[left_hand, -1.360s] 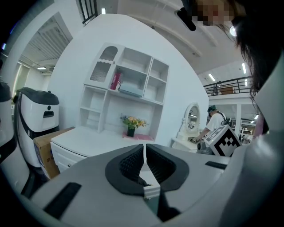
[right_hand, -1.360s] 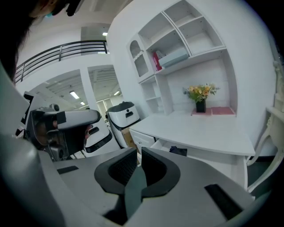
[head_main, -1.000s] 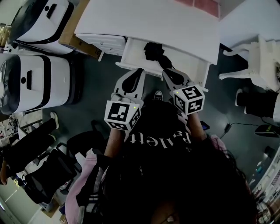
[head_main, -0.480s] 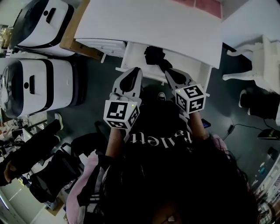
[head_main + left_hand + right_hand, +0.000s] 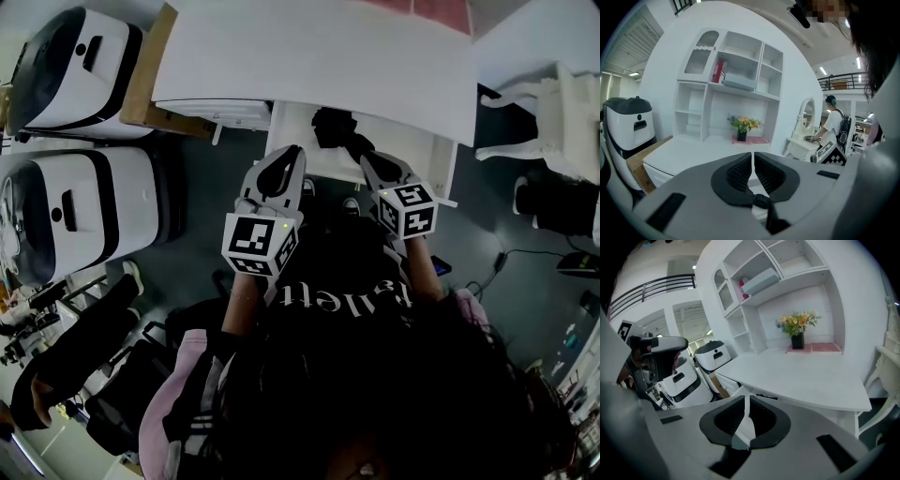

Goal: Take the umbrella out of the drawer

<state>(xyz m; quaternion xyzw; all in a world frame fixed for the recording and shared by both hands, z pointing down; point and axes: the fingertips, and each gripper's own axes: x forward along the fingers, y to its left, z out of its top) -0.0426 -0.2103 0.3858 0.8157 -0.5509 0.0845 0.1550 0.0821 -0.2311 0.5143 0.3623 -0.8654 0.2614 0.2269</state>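
Note:
In the head view a black folded umbrella (image 5: 336, 128) lies in the open white drawer (image 5: 298, 155) under the white desk (image 5: 319, 56). My left gripper (image 5: 292, 151) hovers over the drawer's near left part, left of the umbrella. Its pads (image 5: 740, 171) stand together with nothing between them. My right gripper (image 5: 369, 159) sits just right of the umbrella's near end, jaws shut and empty. In the right gripper view (image 5: 747, 401) the desk top (image 5: 806, 378) lies ahead and the umbrella is hidden.
Two large white and black machines (image 5: 80, 202) (image 5: 75, 47) stand on the floor to the left, beside a cardboard box (image 5: 141, 89). A white ornate stand (image 5: 562, 112) is at the right. A shelf unit with a flower pot (image 5: 742, 125) backs the desk. A person (image 5: 833, 124) stands far off.
Both grippers have moved forward and a little down toward the open drawer. The right one now sits closer to the umbrella's near end. Both stayed shut.

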